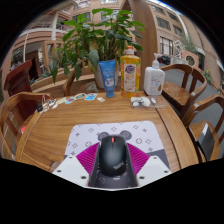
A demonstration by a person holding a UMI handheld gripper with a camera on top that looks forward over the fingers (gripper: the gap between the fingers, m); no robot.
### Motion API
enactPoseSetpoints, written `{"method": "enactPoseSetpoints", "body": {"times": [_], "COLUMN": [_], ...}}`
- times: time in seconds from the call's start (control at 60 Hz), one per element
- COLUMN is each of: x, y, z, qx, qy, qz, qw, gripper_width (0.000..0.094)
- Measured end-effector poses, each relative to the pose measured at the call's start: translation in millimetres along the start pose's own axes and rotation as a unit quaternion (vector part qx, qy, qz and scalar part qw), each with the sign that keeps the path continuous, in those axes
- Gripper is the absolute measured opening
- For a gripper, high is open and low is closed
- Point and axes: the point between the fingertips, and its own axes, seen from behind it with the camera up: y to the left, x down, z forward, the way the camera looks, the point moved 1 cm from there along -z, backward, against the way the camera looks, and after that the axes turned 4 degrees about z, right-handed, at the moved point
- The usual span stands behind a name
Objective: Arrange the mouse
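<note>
No legible text. Labels on blue tube [107,76], yellow bottle [130,72], white bottle [154,80], upper centre of frame, too small to read. Mouse [113,155] shows no brand.

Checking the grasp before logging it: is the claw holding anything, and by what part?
The black computer mouse sits between the claw's pink pads, which flank its two sides. Whether they press on it cannot be told.

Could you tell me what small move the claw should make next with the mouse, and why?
Probably ease forward and lower the black computer mouse onto the white patterned mouse mat just ahead. The claw looks shut on the mouse, both pink pads against its sides, and the mat on the wooden table lies directly beyond the fingers.
</note>
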Motion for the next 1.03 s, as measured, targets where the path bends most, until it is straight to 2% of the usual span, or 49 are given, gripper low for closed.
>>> {"method": "enactPoseSetpoints", "body": {"times": [0.05,0.117,0.167,0.233,0.5,0.767,1.033], "x": [-2,-10,-13,-21,-31,-3,17], "y": [-2,-3,-3,-2,14,25,36], "z": [-6,-20,-36,-62,-187,-272,-303], "qx": [0.005,0.012,0.018,0.023,0.035,0.037,0.027], "qy": [-0.008,-0.019,-0.030,-0.041,-0.094,-0.107,-0.106], "qz": [0.000,-0.011,-0.015,-0.020,-0.041,-0.053,-0.059], "qw": [1.000,1.000,0.999,0.999,0.994,0.992,0.992], "gripper_width": [0.0587,0.0870,0.0831,0.0866,0.0854,0.0852,0.0852]}}
